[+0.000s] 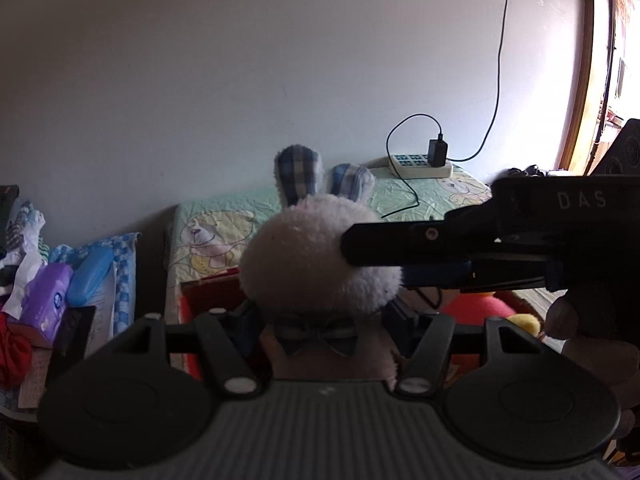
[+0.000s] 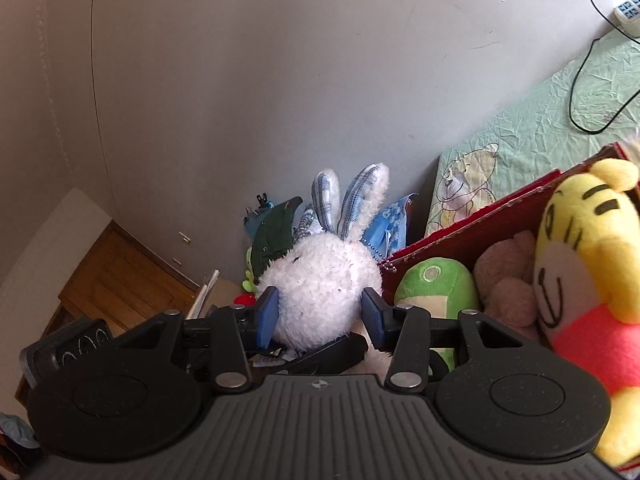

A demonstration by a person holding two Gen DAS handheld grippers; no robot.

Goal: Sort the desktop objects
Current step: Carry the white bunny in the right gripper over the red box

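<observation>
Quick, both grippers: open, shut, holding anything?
Left gripper: shut on the white bunny plush at its neck.
Right gripper: shut on the bunny's head.

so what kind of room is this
Probably a lived-in bedroom or spare room: plush toys like the white bunny fill a red box, and a power strip sits on a cartoon-print cloth.

Right gripper: blue pads spread, one at each side of a white plush head. Left gripper: fingers apart, contact apparently made, view obstructed.
</observation>
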